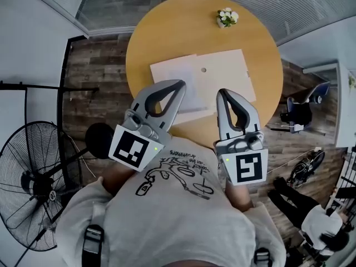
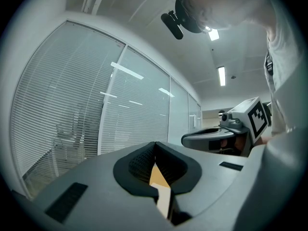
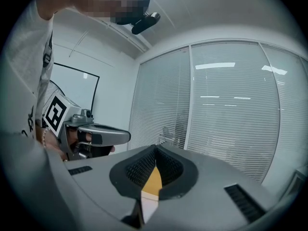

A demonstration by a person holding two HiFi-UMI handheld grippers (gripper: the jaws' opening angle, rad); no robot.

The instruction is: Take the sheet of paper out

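Both shut on nothing: left tongs [image 1: 179, 88] and right tongs [image 1: 223, 95]. Just past the left tips lies the sheet of paper [image 1: 169, 75], overlapping an envelope [image 1: 229, 71]. I judge it light, limp, tearable; I'd pinch its bare edge.

left gripper [image 1: 179, 87] — jaws together, level | right gripper [image 1: 222, 95] — jaws together, nearly level

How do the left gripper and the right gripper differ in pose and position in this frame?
The left gripper slants inward; the right gripper points almost straight ahead. In the head view the left gripper's tip overlaps the white sheet, while the right gripper's tip overlaps the beige envelope. Shared: both are shut with nothing between the jaws.
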